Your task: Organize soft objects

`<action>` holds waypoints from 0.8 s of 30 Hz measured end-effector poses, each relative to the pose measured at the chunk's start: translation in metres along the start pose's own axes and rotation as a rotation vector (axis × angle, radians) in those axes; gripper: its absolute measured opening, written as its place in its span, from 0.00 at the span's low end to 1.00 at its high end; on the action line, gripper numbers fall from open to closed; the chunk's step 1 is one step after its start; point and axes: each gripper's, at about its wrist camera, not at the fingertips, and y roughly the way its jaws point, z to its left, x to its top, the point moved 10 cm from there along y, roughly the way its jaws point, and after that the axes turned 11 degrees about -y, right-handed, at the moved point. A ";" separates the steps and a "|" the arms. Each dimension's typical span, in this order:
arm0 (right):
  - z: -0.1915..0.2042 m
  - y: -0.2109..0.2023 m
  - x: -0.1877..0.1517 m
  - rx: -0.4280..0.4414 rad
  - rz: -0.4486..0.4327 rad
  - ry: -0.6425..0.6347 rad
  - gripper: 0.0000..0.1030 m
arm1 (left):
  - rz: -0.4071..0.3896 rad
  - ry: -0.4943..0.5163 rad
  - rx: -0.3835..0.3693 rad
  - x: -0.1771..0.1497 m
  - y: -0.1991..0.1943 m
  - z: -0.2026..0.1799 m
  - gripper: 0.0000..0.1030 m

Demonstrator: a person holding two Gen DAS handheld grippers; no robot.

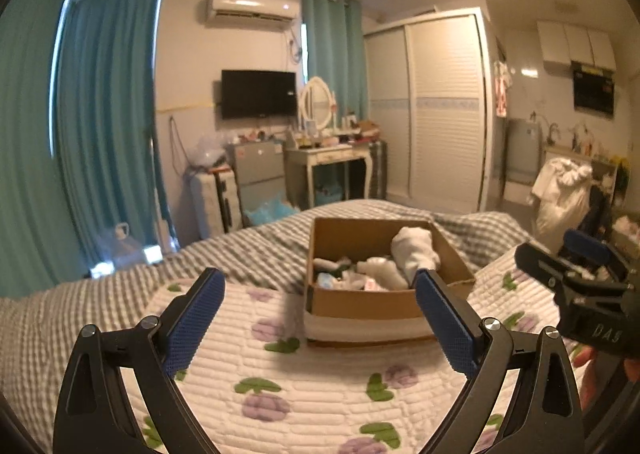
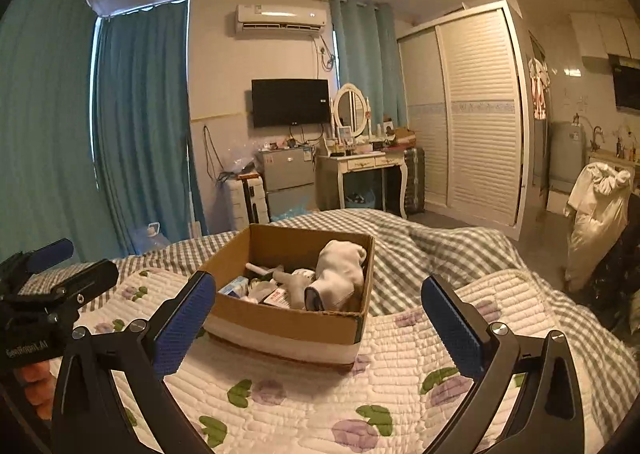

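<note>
Cardboard box [image 2: 288, 328] of soft items ahead of both gaping grippers

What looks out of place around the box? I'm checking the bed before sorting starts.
Nothing is spilled or damaged. The cardboard box sits upright on the floral quilt, its contents a loose jumble: a white sock bundle leans against the far wall above small packets. Both grippers are open and empty.

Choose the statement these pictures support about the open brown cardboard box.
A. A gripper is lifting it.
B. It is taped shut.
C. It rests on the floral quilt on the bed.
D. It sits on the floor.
C: the open brown cardboard box rests on the floral quilt, and both the left gripper and the right gripper are open and empty.
</note>
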 end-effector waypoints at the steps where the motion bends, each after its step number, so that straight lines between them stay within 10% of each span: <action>1: -0.001 -0.001 0.000 -0.001 -0.001 0.004 1.00 | -0.002 0.003 -0.003 0.000 -0.001 0.000 0.95; 24: -0.002 -0.006 -0.003 -0.006 0.011 0.014 1.00 | 0.039 -0.030 -0.007 -0.007 -0.001 0.007 0.95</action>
